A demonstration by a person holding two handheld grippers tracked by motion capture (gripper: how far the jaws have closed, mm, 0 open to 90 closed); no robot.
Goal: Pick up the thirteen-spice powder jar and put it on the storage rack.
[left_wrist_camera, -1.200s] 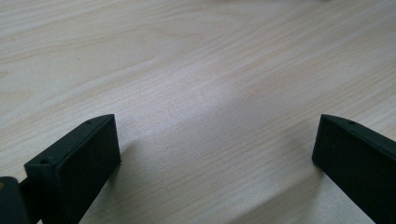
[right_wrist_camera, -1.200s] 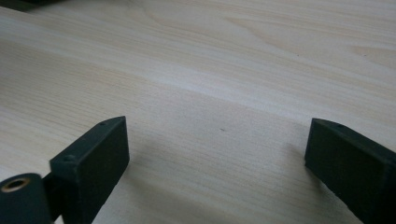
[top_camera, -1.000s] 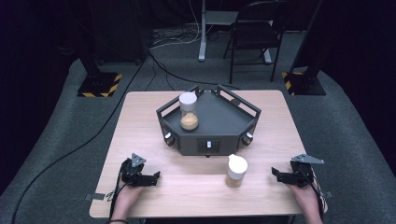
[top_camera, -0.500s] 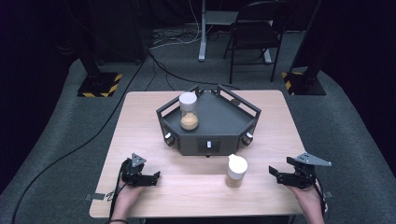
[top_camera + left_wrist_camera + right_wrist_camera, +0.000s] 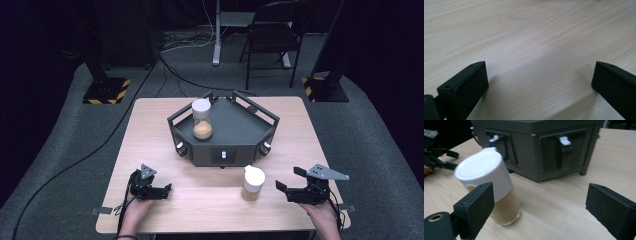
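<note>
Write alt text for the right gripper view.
A white-capped jar of tan powder stands on a wooden table, just beyond the left of two open black jaws. Behind it sits a dark box with white latches.

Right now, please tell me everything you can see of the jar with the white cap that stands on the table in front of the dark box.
The jar is a clear cylinder under a wide white cap, about half full of tan powder. It stands upright on the wooden table, just in front of the dark box and apart from it. The right gripper is open beside it and does not touch it.
</note>
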